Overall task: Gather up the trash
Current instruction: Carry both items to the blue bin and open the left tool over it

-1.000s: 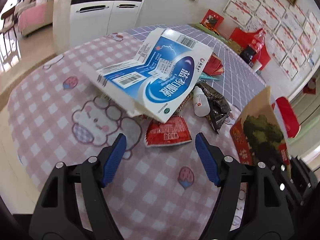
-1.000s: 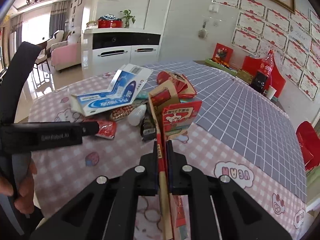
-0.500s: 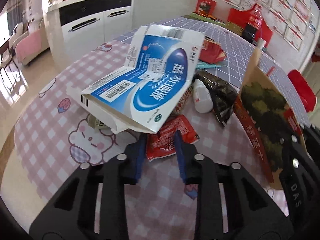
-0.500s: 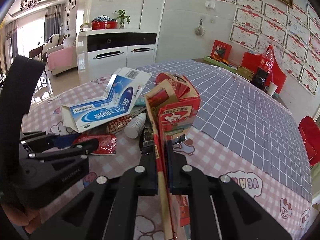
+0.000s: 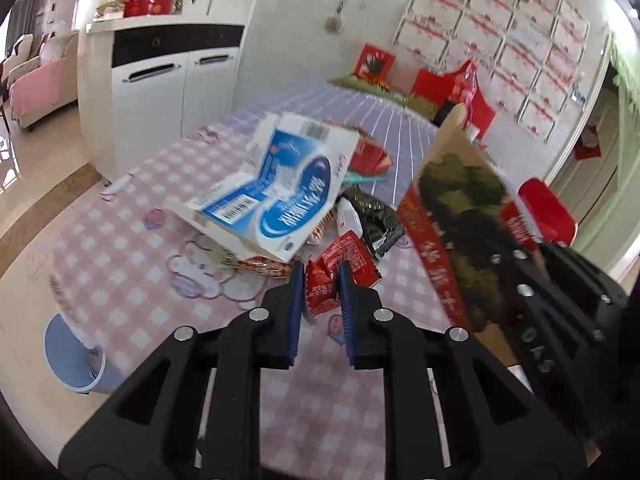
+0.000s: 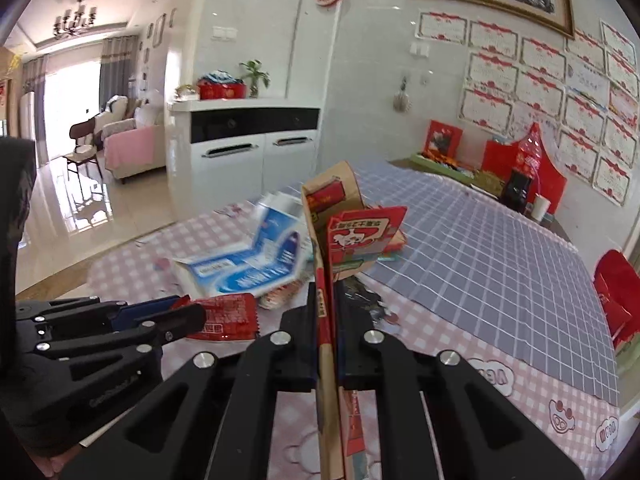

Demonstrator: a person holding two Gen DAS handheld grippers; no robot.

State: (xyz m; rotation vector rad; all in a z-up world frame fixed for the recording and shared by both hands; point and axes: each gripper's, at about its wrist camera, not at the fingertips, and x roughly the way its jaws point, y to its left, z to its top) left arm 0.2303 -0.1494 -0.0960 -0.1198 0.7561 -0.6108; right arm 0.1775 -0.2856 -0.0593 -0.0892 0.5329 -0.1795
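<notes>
A red snack packet (image 5: 348, 258) hangs just above the pink checked tablecloth (image 5: 120, 248). My left gripper (image 5: 320, 276) has its blue pads pressed on the packet's crumpled end, and its jaws are still closing. The right wrist view shows that same left gripper (image 6: 188, 307) holding the red packet (image 6: 228, 316) at the lower left. My right gripper (image 6: 326, 292) is shut on the edge of a brown paper bag (image 6: 362, 236) with red print. The bag (image 5: 460, 208) stands upright just right of the left gripper.
A blue-and-white medicine box (image 5: 288, 196) lies flattened over more litter behind the packet. Beside it are a small white bottle (image 5: 348, 216) and a dark wrapper (image 5: 376, 220). A blue bin (image 5: 72, 356) stands on the floor at the left, a red chair (image 5: 544, 208) to the right.
The left jaws went from wide open to closed on the red packet and lifted it off the cloth. Both grippers rose; the right kept its hold on the paper bag.
</notes>
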